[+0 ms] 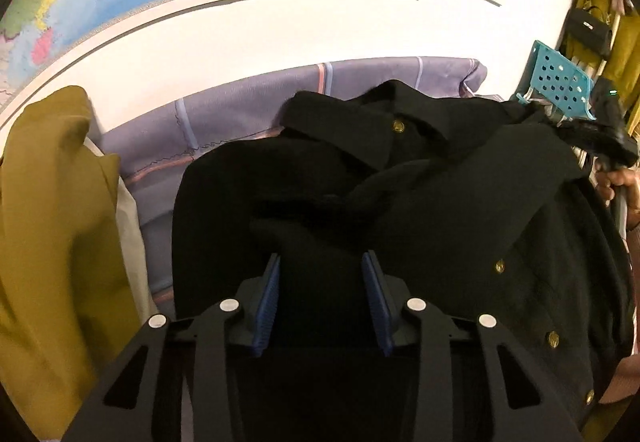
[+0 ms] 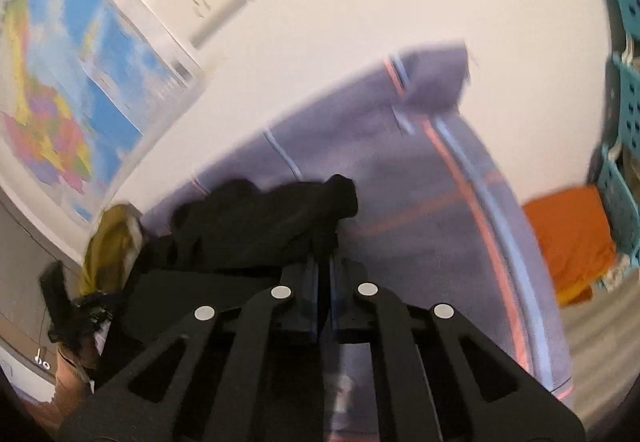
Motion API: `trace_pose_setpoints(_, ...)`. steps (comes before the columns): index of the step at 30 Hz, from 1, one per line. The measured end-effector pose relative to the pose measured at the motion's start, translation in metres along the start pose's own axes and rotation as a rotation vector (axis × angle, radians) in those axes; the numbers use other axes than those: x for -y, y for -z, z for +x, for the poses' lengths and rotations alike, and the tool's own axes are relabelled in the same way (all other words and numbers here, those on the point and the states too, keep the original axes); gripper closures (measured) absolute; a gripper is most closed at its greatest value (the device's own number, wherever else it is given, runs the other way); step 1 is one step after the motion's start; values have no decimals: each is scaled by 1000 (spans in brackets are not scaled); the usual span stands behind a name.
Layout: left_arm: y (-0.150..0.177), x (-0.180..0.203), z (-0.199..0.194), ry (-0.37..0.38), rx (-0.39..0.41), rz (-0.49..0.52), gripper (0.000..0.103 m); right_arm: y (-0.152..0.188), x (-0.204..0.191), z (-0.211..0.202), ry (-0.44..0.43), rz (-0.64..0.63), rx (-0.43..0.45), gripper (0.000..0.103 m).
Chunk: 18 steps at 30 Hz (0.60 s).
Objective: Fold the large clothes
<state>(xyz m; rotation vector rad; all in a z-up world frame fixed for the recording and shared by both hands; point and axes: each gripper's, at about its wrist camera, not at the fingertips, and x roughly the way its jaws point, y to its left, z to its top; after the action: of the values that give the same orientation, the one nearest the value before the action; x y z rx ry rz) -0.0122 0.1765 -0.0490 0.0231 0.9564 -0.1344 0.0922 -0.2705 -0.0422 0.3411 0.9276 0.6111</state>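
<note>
Black wool coat w/ brass buttons (image 1: 400,201) lies rumpled on the lilac striped bed sheet (image 1: 240,113), left gripper (image 1: 322,274) over it w/ jaws spread, right gripper (image 2: 325,266) w/ jaws pinching a coat edge, mustard garment (image 1: 52,222) just beside.

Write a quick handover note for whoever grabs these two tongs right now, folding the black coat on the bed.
Left tongs: open, hovering over the black coat, holding nothing.
Right tongs: shut on an edge of the black coat, at the side nearer the orange cloth.
The coat lies on the purple sheet, bunched, collar and gold buttons facing up. A mustard garment lies beside it.
Done: coat on the bed, one edge gripped.
Left: flatten, fold sleeves in, fold the body. No neat fold shows yet.
</note>
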Motion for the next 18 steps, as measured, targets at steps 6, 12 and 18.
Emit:
trace_pose_setpoints(6, 6, -2, -3, 65, -17, 9, 44, 9, -49, -17, 174, -232, 65, 61)
trace_pose_setpoints(12, -1, -7, 2, 61, -13, -31, 42, 31, -123, 4, 77, -528, -28, 64)
trace_pose_setpoints(18, 4, -9, -17, 17, 21, -53, 41, 52, -134, 77, 174, -601, -173, 67)
